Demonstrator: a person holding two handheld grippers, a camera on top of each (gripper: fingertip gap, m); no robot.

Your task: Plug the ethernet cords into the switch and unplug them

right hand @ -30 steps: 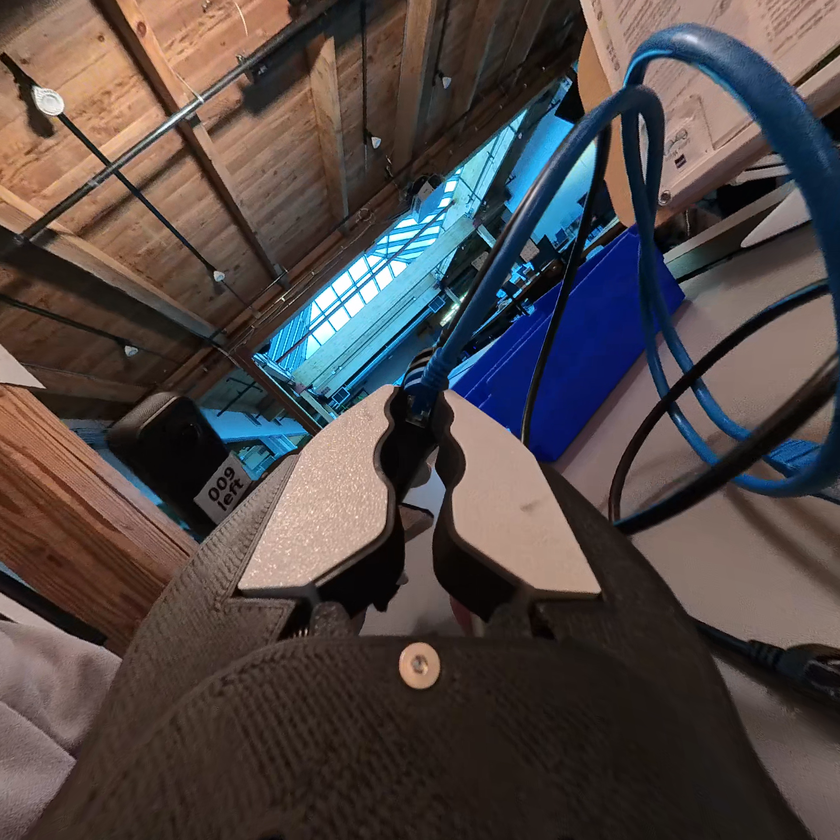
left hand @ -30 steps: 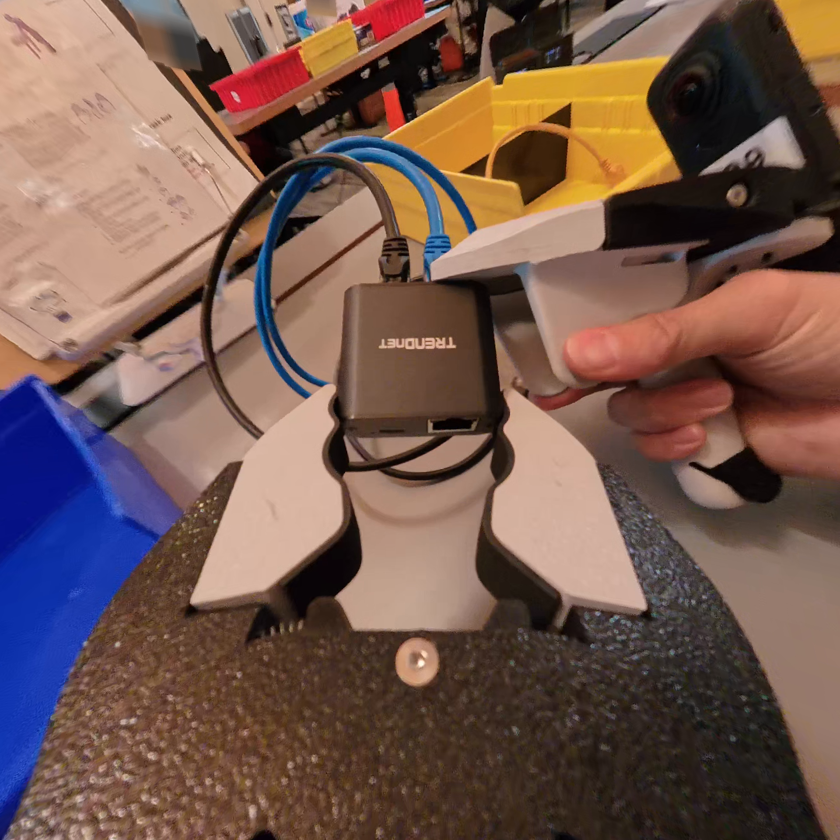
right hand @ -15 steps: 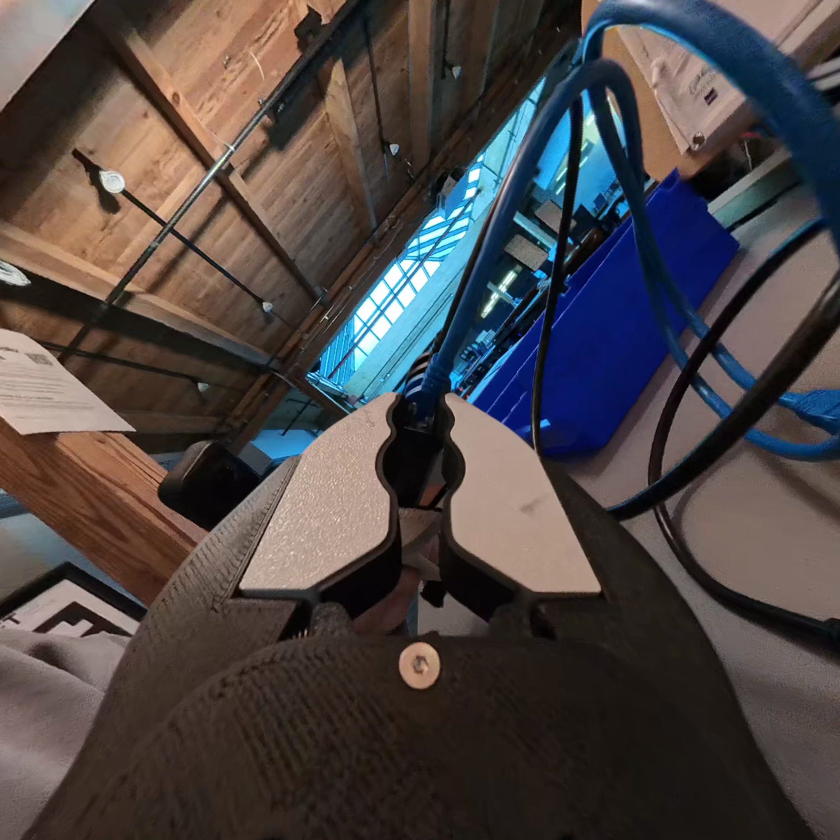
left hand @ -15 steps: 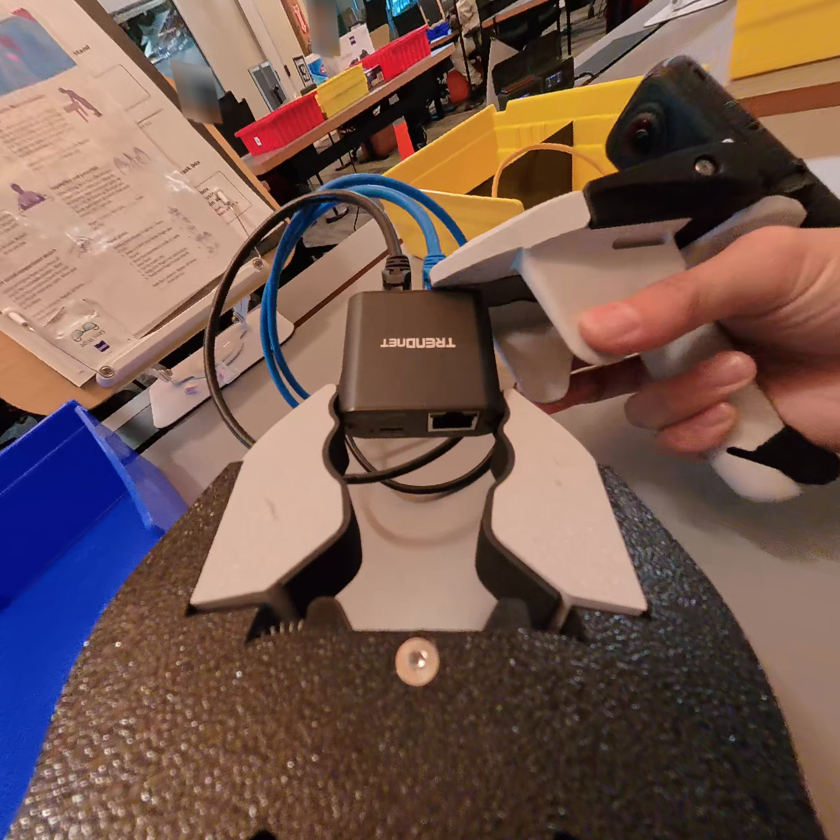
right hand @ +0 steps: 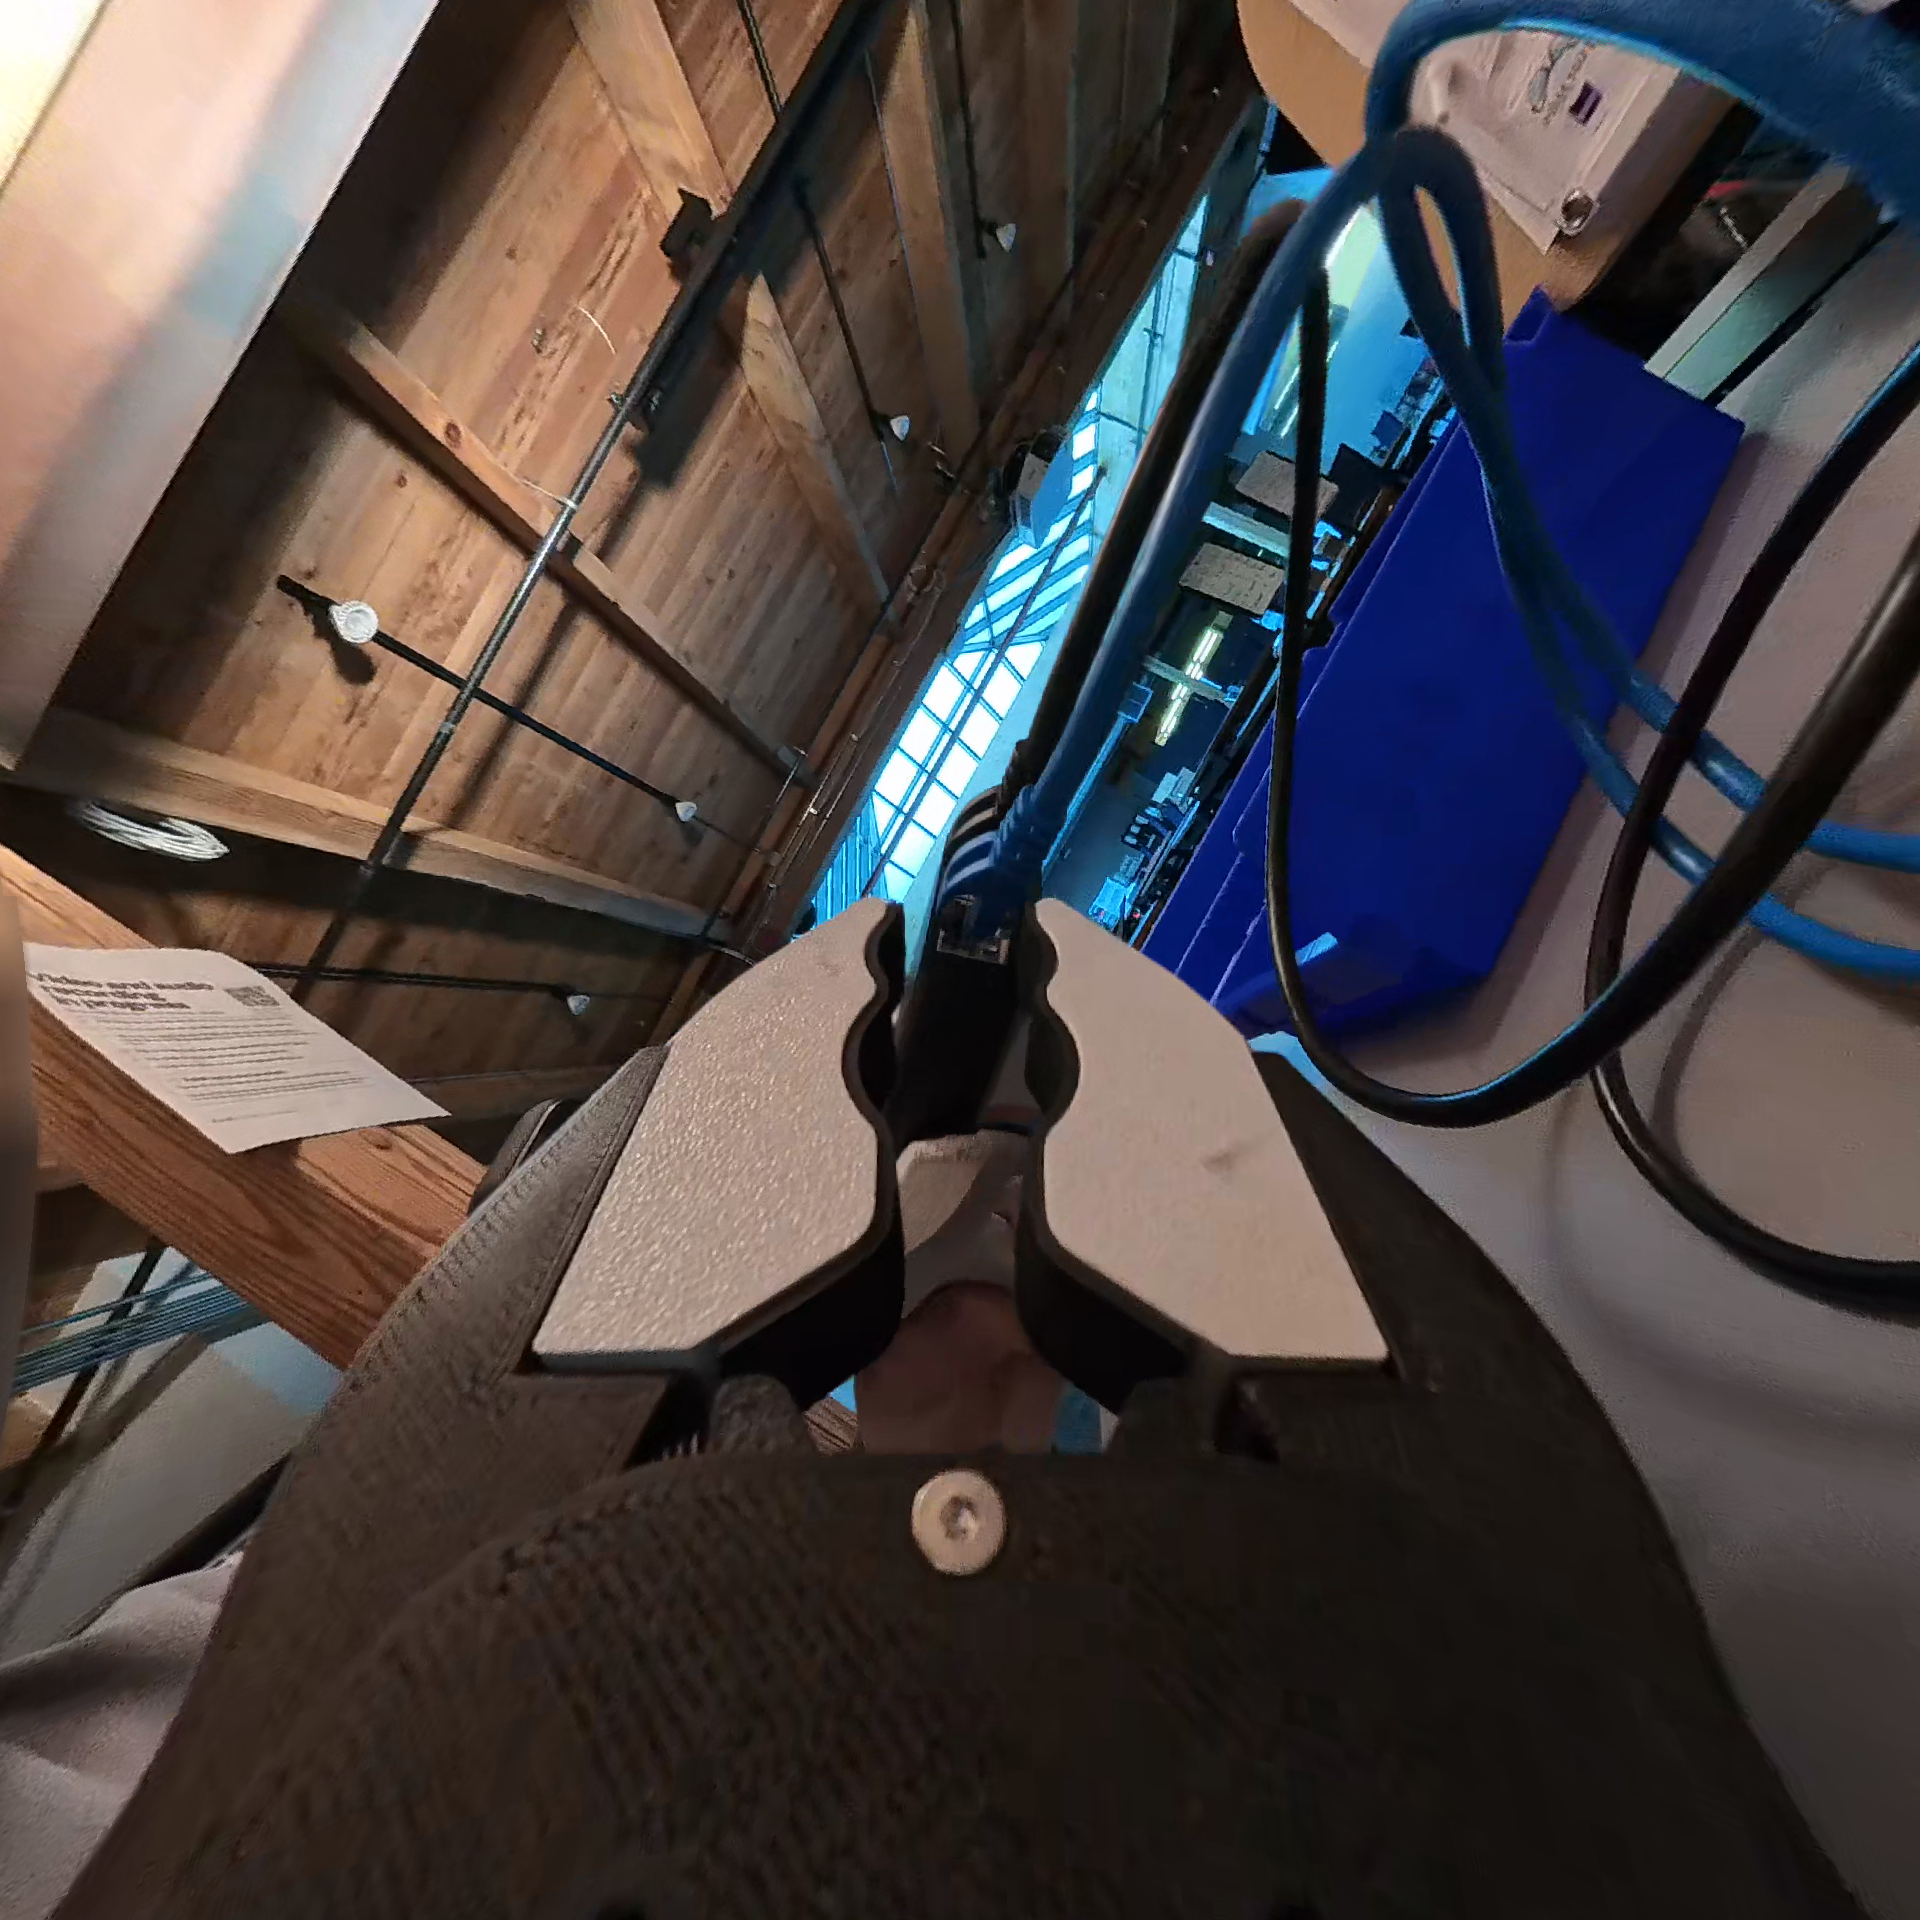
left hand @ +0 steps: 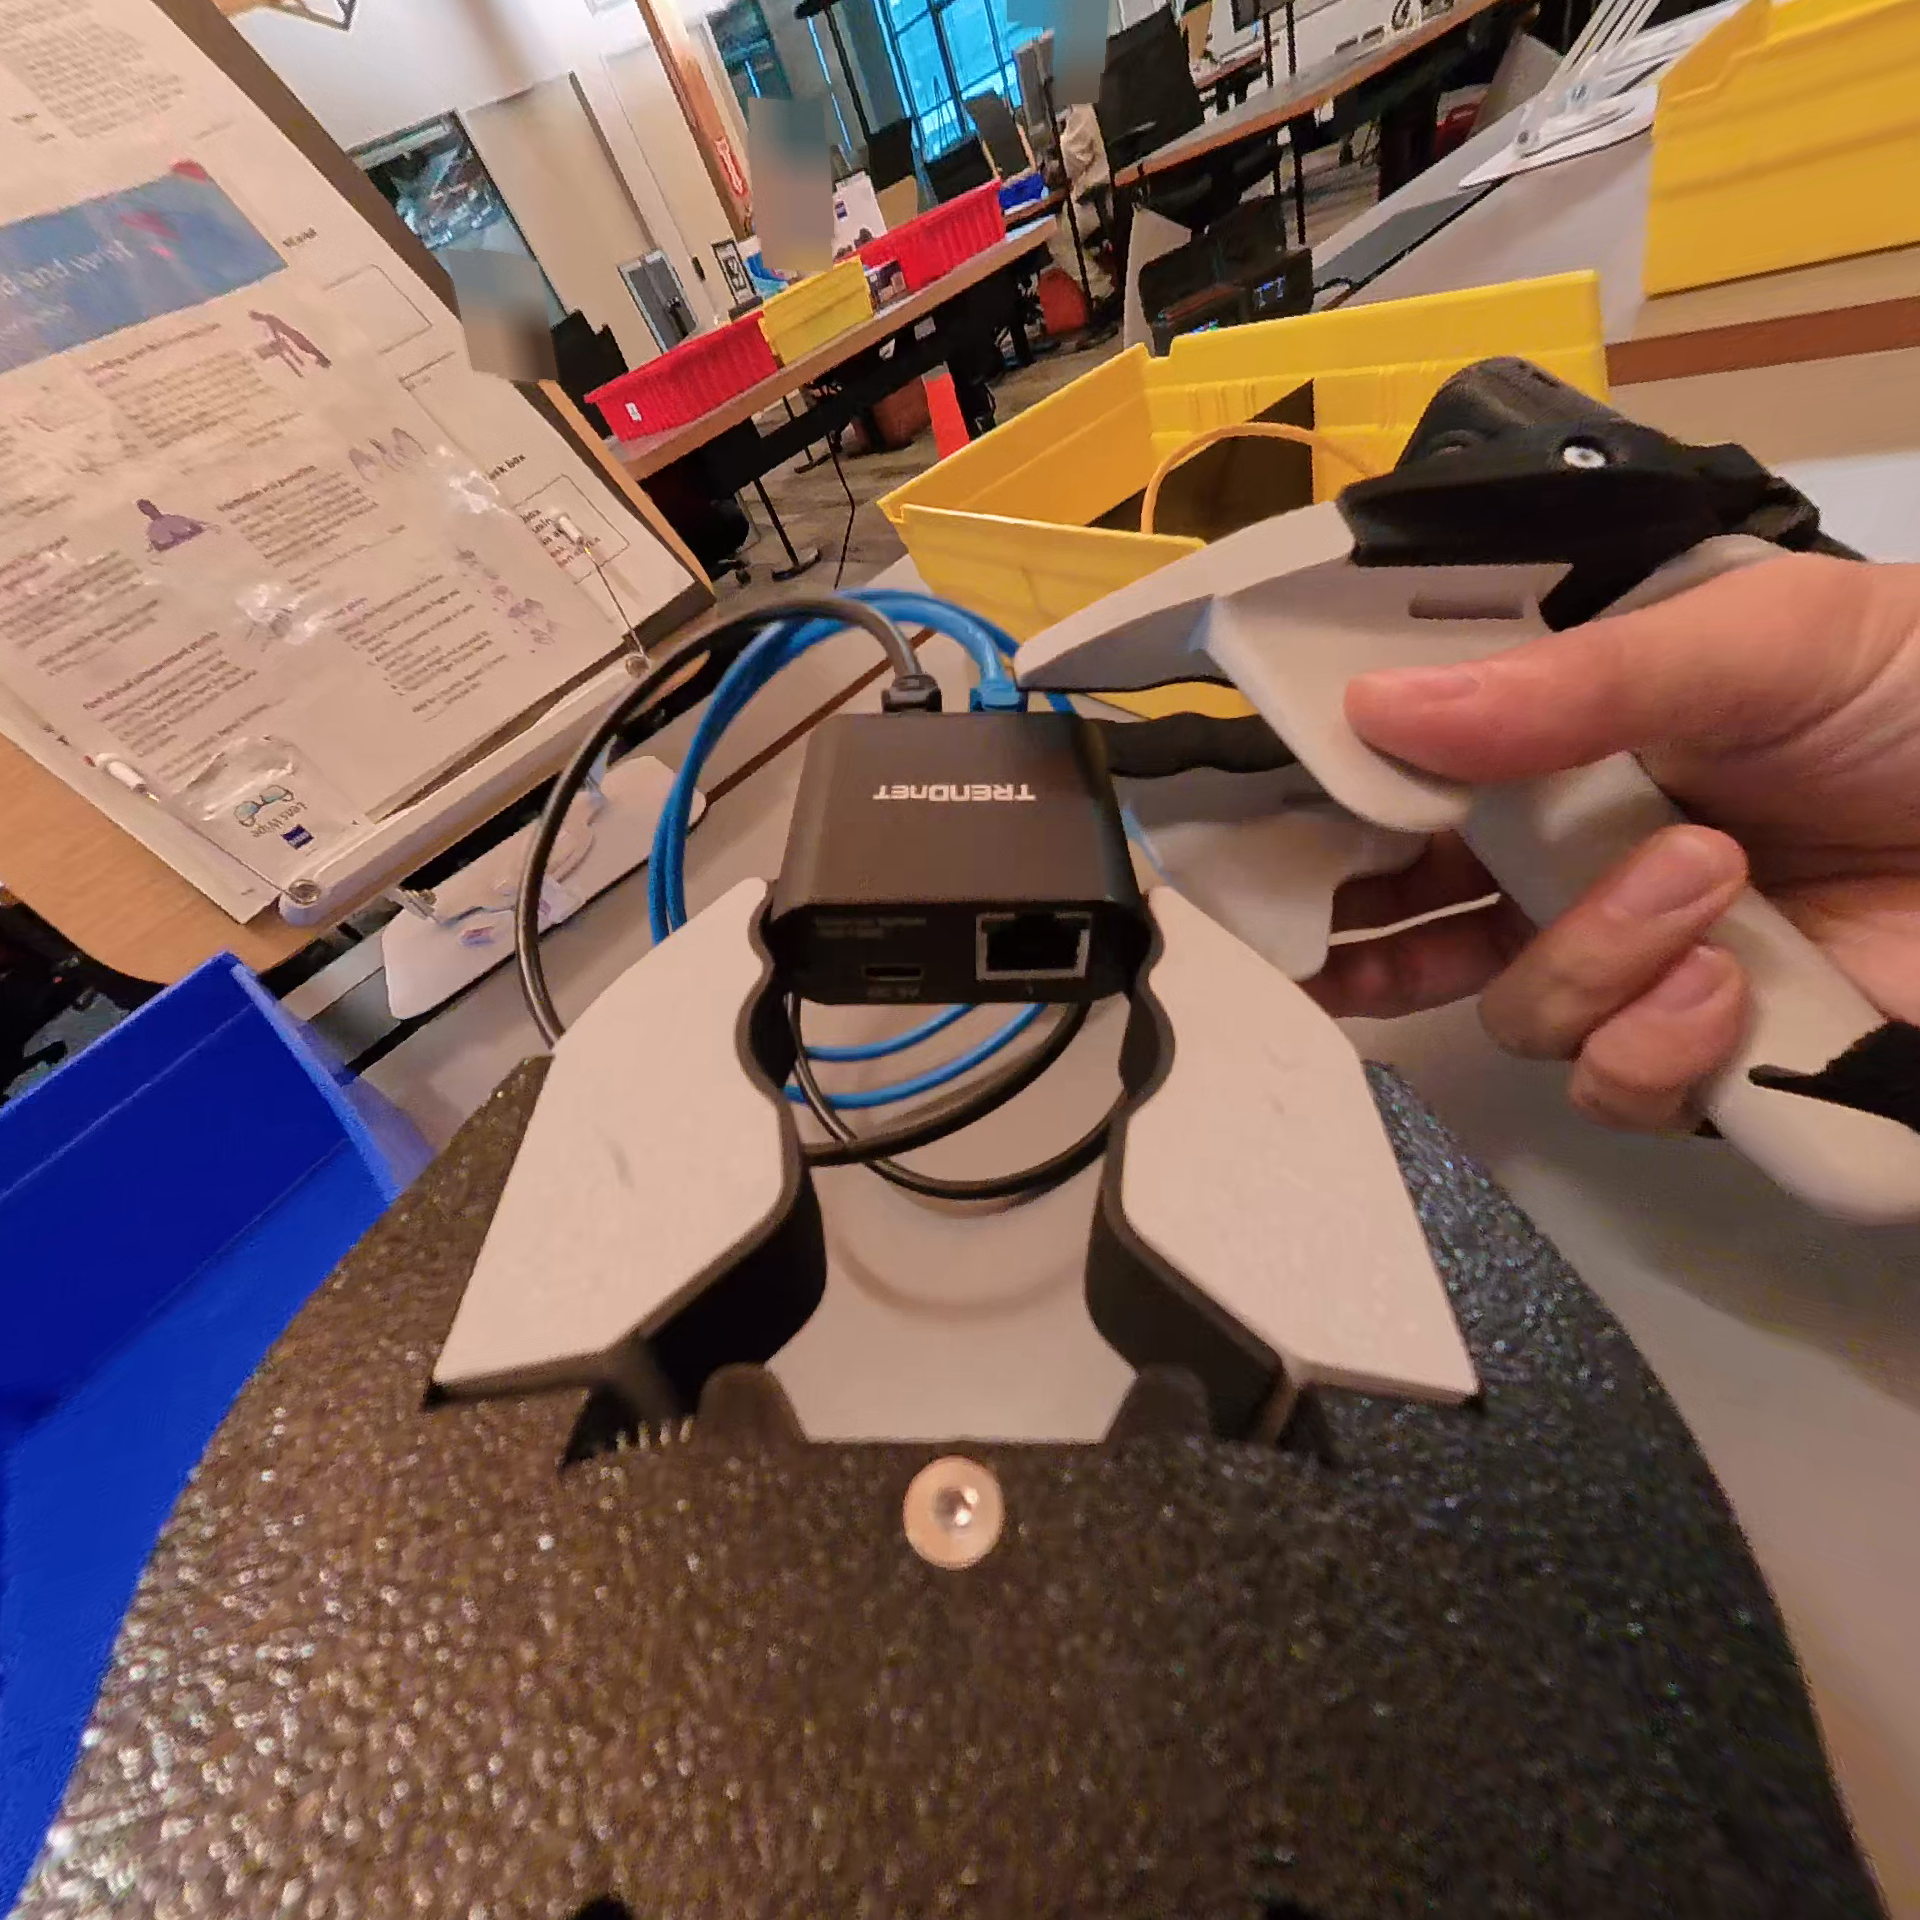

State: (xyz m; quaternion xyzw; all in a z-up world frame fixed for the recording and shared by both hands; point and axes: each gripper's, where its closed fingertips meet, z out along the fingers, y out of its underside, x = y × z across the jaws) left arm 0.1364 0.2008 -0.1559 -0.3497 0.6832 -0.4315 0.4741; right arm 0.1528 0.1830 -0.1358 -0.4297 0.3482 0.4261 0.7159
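My left gripper (left hand: 956,914) is shut on the black switch (left hand: 951,831) and holds it above the table by its two sides. The switch's near face shows an empty port (left hand: 1032,948). A black cord (left hand: 540,862) and a blue cord (left hand: 665,831) loop round into the switch's far side. My right gripper (left hand: 1039,696), held by a hand (left hand: 1662,779), reaches in from the right. In the right wrist view my right gripper (right hand: 961,925) is shut on the blue cord's plug (right hand: 997,883) where it enters the switch. The blue cord (right hand: 1143,582) rises from the plug.
A blue bin (left hand: 156,1195) stands at the left and a yellow bin (left hand: 1039,488) with an orange cord behind the switch. A slanted board with printed sheets (left hand: 260,520) stands at the back left. The grey table (left hand: 1662,1351) runs to the right. The tips of both grippers are at nearly the same place.
My left gripper has tilted up with the switch, so more of the room shows. My right gripper has stayed shut at the blue plug and swung round with it.
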